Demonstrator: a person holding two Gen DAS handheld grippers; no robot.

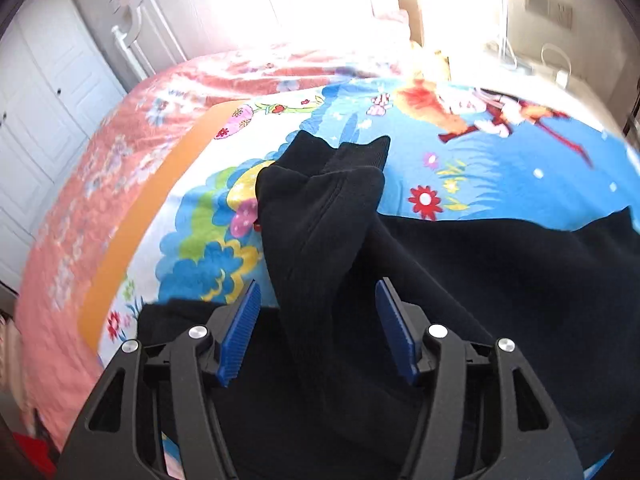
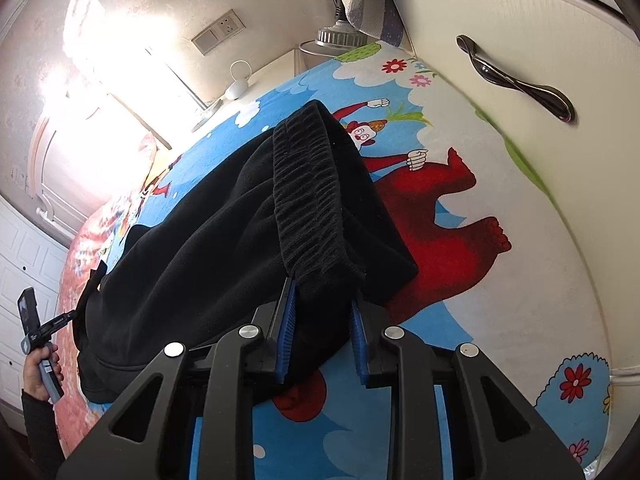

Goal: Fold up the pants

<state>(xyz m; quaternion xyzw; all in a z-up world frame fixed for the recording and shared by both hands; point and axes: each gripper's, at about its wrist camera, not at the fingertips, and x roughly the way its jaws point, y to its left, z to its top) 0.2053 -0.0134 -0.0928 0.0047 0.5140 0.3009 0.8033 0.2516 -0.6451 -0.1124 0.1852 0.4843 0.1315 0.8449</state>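
Left wrist view. The pants, black and fleecy, lie on the bed over a bright cartoon sheet of blue, white and orange. Both cuffed leg ends point away from the camera, one leg rumpled into a raised ridge that runs up between the blue pads. The left hand-held gripper stands wide above that ridge; its pads are clear of the cloth on both sides and hold nothing. A pink floral quilt covers the bed's far left part. White panelled doors stand beyond it, and window glare washes out the top of the frame.

Right wrist view. Here the pants show their other end: the gathered elastic waistband runs from the far bed edge down to the right hand-held gripper. Its jaws are narrow, with the waistband's near end between the pads; whether both pads press the cloth cannot be told. The sheet shows a red cartoon figure beside the pants. A white cabinet with a dark handle borders the bed on the right. A wall socket and a fan base lie beyond. Only this view shows the person's hand at lower left, grasping the left hand-held gripper by its handle, beside the pants' leg end.
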